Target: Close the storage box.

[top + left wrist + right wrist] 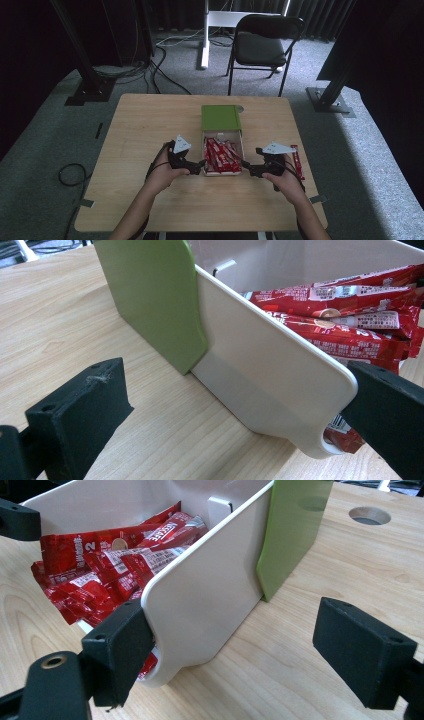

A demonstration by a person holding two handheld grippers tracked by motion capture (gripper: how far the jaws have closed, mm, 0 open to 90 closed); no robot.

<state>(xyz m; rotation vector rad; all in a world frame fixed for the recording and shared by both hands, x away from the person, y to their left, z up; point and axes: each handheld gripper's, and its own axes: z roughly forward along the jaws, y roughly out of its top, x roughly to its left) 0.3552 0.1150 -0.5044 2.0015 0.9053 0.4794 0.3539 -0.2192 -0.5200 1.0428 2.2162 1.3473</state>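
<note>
Left tongs (pixel 202 166) gaping, right tongs (pixel 246 168) gaping, forearms angled inward

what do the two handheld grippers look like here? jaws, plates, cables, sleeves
Both grippers, left gripper and right gripper, are black, each topped by a grey three-cornered plate and trailing a black cable toward the person. Up close the jaws are matte black rectangular blocks with small round holes; the left gripper's left pad carries some lint. No sleeves show: the forearms are bare.
</note>
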